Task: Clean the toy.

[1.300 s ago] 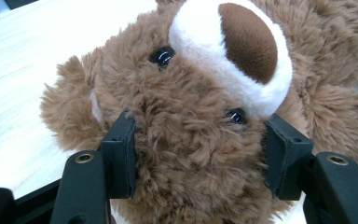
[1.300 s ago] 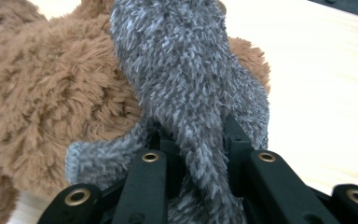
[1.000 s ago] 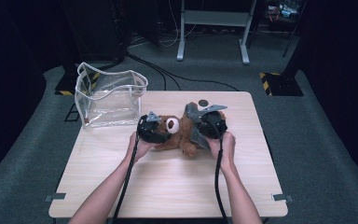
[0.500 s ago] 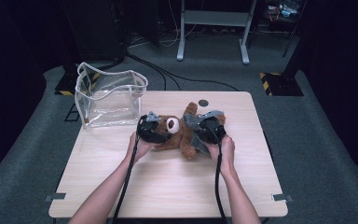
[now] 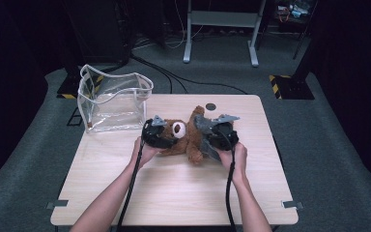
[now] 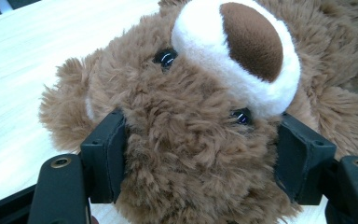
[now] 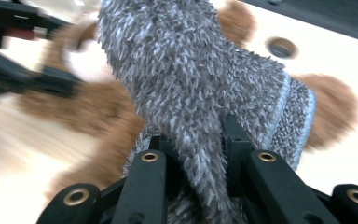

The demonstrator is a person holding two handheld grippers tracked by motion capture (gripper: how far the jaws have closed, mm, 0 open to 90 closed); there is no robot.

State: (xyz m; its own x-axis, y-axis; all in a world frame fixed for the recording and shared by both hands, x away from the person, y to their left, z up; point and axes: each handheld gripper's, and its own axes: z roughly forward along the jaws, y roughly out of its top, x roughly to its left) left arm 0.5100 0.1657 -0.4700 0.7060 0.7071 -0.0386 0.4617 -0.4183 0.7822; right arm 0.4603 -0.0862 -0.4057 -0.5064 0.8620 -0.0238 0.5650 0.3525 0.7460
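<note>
A brown teddy bear [image 5: 183,141] lies on its back in the middle of the wooden table [image 5: 174,193]. My left gripper [image 5: 168,137] comes in from the left, and its pads [image 6: 107,154] press into the fur on both sides of the bear's head [image 6: 200,107], below the white snout. My right gripper [image 5: 207,136] is shut on a grey fuzzy cloth [image 7: 186,70] that drapes over the bear's body; brown paws [image 7: 331,107] stick out beside it. The cloth [image 5: 201,123] hides the bear's belly. The left gripper [image 7: 23,79] appears blurred at the left of the right gripper view.
A clear plastic bag [image 5: 113,101] stands open at the table's back left corner. A small round hole [image 5: 211,106] sits near the far edge, behind the bear. Bare wood lies in front of the hands. Dark floor and cables surround the table.
The right gripper has tilted a little lower over the bear with the grey cloth in it. The left hand and the bear's head have kept still.
</note>
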